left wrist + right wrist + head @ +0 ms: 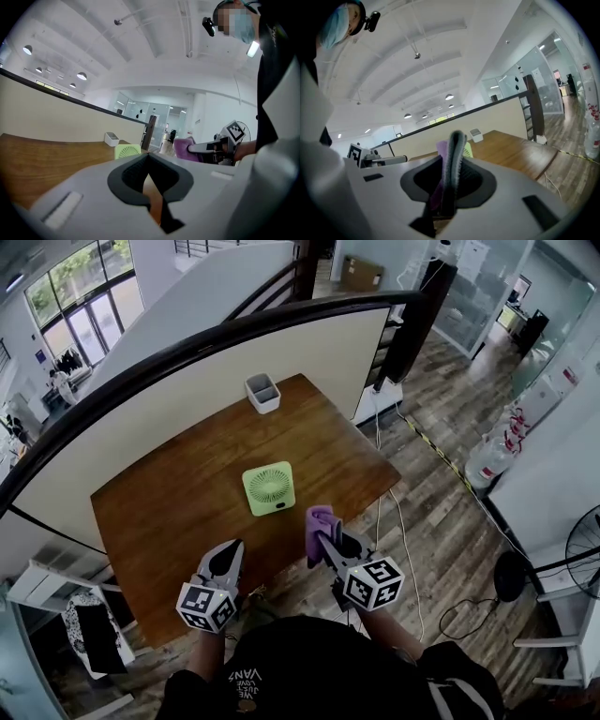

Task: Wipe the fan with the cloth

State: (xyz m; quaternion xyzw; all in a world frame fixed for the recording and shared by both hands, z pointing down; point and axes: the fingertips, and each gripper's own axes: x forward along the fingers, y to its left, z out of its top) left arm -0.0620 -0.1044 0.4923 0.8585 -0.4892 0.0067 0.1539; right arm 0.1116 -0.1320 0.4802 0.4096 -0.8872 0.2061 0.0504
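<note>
Though empty, left claw [231, 552] closed; right claw [327, 543] tight on cloth [318, 520].

Head cam looks steeply down on the tabletop [169, 512]; 2 gripper cams skim low across it, all probably sharing the fan [268, 488].

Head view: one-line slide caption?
Right gripper holds purple cloth near green fan on wooden table; left gripper shut, empty.

The only legible print is "VANS" on the person's black shirt [246, 676] (upside down from the head view); smaller lines beneath it are unreadable.
</note>
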